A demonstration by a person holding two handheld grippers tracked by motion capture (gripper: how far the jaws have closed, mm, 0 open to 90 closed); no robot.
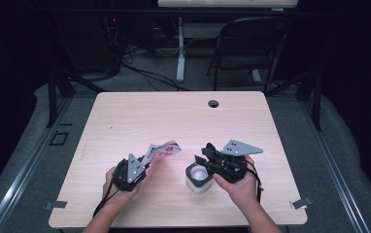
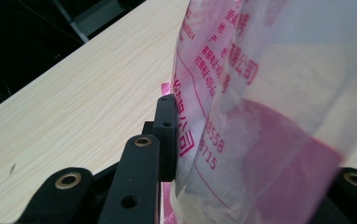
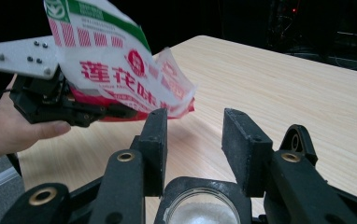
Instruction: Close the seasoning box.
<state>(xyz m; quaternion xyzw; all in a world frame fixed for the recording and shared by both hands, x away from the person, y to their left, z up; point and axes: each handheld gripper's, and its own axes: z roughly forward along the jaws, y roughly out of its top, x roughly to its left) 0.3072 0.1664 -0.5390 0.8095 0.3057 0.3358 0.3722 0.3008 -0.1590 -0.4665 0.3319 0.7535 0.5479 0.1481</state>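
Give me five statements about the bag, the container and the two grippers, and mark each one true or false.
1. The left gripper holds a printed plastic bag. True.
2. The bag lies flat on the table. False: it is lifted, clamped in the left gripper.
3. The right gripper has its jaws open, nothing between them. True.
4. The small container by the right gripper holds something white. True.
5. The bag's print is blue. False: it is red and pink, with a green band at the top.

A dim lab or recording studio: bare wooden table (image 1: 125, 116), floor cables (image 1: 140, 73), folding chair (image 1: 251, 43), dark curtained surroundings.
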